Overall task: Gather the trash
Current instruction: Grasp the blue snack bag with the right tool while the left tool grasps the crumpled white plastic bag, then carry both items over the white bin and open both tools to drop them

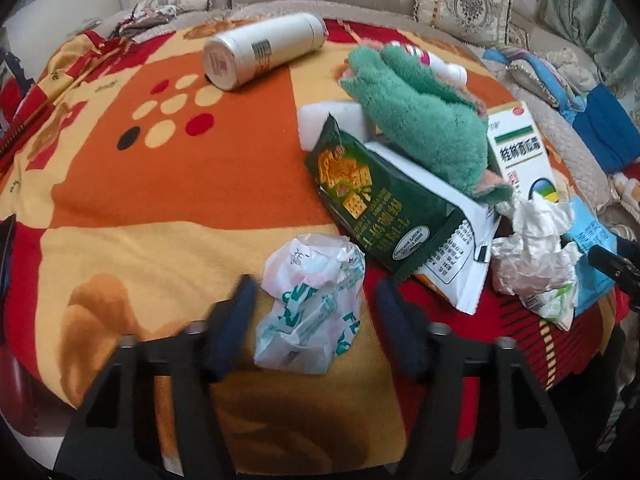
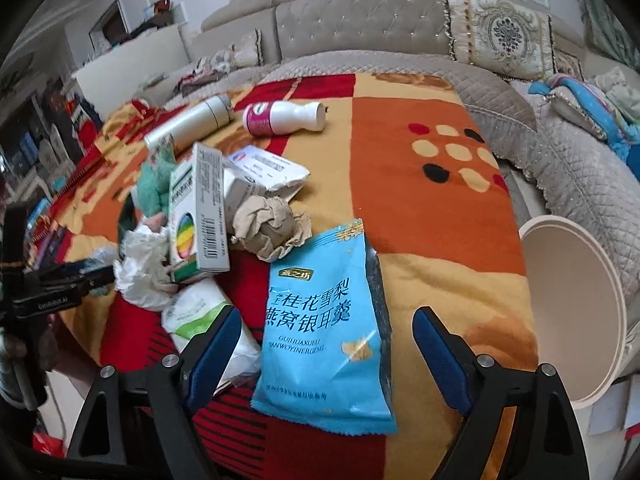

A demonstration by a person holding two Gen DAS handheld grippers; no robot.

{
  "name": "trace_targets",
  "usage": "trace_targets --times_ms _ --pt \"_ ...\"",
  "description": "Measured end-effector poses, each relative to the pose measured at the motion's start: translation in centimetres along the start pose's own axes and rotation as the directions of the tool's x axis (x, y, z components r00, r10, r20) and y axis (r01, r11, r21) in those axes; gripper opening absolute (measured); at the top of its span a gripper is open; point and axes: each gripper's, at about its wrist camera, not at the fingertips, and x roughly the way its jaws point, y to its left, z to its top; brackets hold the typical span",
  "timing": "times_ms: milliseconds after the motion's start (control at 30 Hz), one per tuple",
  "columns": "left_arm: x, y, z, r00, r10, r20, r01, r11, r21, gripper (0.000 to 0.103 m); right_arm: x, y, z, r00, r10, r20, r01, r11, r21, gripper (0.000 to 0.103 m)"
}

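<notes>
Trash lies spread on a bright blanket (image 1: 168,184) with red, orange and yellow patches. The left gripper (image 1: 316,312) points down at a crumpled white plastic bag (image 1: 312,304) with green letters. The bag sits right between the two blue fingers (image 1: 236,320), but they are not squeezing it; there is a little gap on each side. The right gripper (image 2: 326,344) is spread wide over a blue snack packet (image 2: 324,332) lying flat on the blanket. The packet is between its fingers (image 2: 216,352) too, and not pinched. Just left of the packet lies a white packet (image 2: 204,312). A round cream bin (image 2: 572,320) stands beside the blanket, to the right.
</notes>
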Motion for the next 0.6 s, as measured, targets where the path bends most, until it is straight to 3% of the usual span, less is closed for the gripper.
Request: trace_targets --times_ms 67,100,133,200,600 --pt "-0.1 -0.2 0.1 1.0 0.004 0.004 -0.004 1.0 0.014 0.041 0.9 0.2 0.0 0.999 -0.021 -0.024 0.021 1.0 -0.015 0.084" --pt "-0.2 -0.3 0.1 1.0 -0.001 0.002 0.001 1.0 0.019 0.039 1.3 0.1 -0.2 0.999 -0.023 -0.036 0.022 1.0 -0.017 0.077" --pt "-0.3 -0.3 0.0 1.0 -0.006 0.003 0.006 1.0 0.022 0.037 1.6 -0.1 -0.4 0.999 -0.015 -0.049 0.014 1.0 -0.014 0.055" --pt "-0.7 -0.3 0.0 1.0 -0.03 -0.005 0.03 0.999 0.021 0.026 1.8 -0.8 -0.8 0.997 0.04 -0.064 -0.039 0.999 0.03 0.056" --pt "-6.2 -2.9 -0.1 0.991 -0.115 0.065 0.111 0.992 0.064 0.026 -2.7 -3.9 -1.4 0.999 -0.029 0.037 0.026 0.997 0.068 0.055"
